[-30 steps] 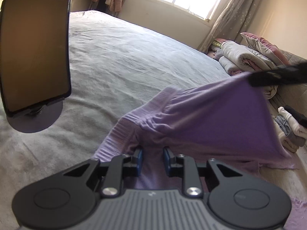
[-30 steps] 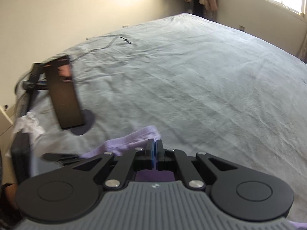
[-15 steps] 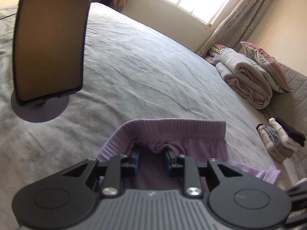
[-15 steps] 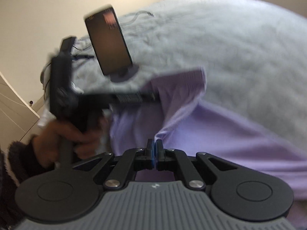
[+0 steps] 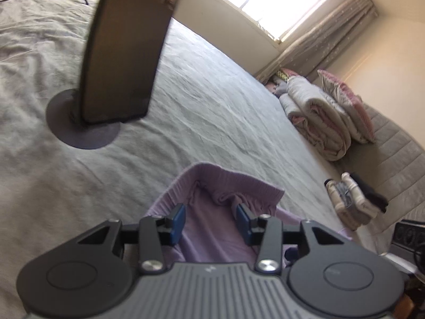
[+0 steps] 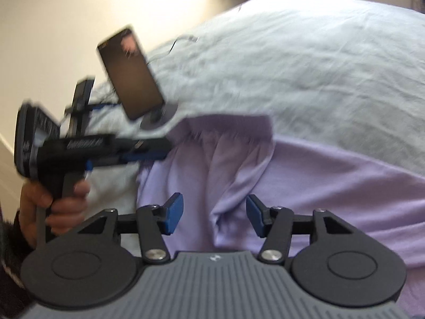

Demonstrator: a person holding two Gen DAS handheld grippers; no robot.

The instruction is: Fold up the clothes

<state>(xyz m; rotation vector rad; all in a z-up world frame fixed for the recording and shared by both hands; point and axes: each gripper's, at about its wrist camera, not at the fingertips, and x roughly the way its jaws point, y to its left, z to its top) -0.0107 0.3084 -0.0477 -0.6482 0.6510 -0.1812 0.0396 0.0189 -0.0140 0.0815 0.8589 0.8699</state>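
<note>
Both pairs of blue pads, pinched on the lilac ribbed-waistband garment half a second ago, now stand wide with nothing between them. It lies on the grey bedsheet, just near of the black phone on its round stand.

We should smooth it flat before regripping.

Only the right gripper sees a hand holding the left gripper; only the left view shows the folded clothes pile.
</note>
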